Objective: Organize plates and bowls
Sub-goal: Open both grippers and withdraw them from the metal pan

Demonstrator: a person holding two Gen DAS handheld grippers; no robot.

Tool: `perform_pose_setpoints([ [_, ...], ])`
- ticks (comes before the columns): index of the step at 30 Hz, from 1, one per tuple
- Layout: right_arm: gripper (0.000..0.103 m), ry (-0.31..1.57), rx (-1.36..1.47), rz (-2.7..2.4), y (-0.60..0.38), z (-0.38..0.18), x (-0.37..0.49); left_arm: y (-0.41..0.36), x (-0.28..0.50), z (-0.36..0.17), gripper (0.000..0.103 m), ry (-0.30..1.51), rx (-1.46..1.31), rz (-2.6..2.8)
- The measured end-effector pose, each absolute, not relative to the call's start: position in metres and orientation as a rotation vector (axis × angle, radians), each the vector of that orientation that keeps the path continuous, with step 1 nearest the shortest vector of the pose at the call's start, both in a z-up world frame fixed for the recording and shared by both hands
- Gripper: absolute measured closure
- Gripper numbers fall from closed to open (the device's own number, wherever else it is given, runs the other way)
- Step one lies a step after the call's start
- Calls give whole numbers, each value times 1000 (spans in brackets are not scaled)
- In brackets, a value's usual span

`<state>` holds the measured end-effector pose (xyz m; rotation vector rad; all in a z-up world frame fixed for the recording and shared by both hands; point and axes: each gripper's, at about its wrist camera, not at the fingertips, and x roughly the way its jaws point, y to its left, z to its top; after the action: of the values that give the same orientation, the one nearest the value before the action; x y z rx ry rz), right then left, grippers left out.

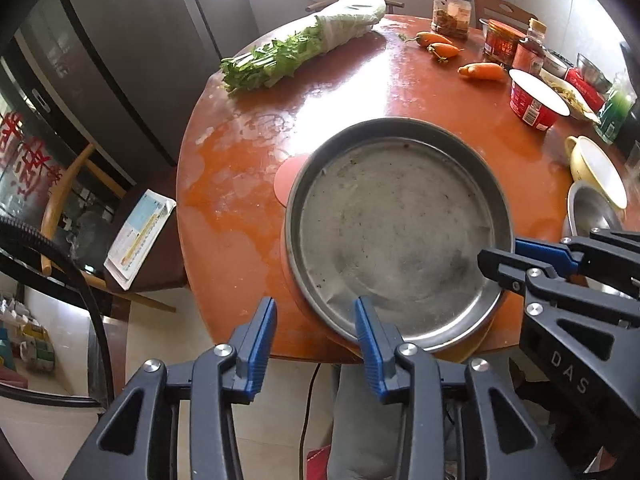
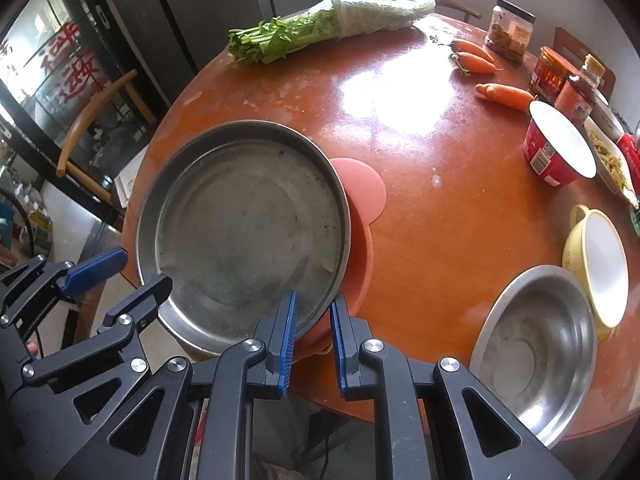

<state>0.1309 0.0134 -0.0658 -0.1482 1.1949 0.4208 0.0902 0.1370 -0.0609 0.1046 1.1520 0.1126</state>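
Note:
A round, scuffed metal plate [image 1: 400,232] [image 2: 248,220] rests on a pink dish [image 1: 289,179] [image 2: 362,190] at the near edge of the orange round table [image 1: 240,152]. My left gripper [image 1: 316,320] [image 2: 128,276] stands open astride the plate's near-left rim, and its pads do not press on it. My right gripper [image 2: 313,320] [image 1: 506,258] is shut on the plate's right rim, one pad inside the plate and the other outside the pink dish's edge.
To the right sit a steel bowl [image 2: 536,344], a yellow bowl [image 2: 600,264] and a red paper bowl [image 2: 556,148]. Carrots [image 2: 504,94], wrapped greens [image 2: 328,24] and jars [image 2: 508,28] lie at the far side. A chair with a booklet [image 1: 140,236] stands at the left.

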Motion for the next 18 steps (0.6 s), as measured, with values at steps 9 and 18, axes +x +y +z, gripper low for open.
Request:
perform_pose_setpoints([
  [9, 81, 1196, -155, 418, 16, -69, 134, 147, 89, -59, 57, 1129, 69, 117],
  [18, 43, 1174, -103, 340, -6, -63, 139, 157, 86, -52, 55, 1071, 41, 138],
])
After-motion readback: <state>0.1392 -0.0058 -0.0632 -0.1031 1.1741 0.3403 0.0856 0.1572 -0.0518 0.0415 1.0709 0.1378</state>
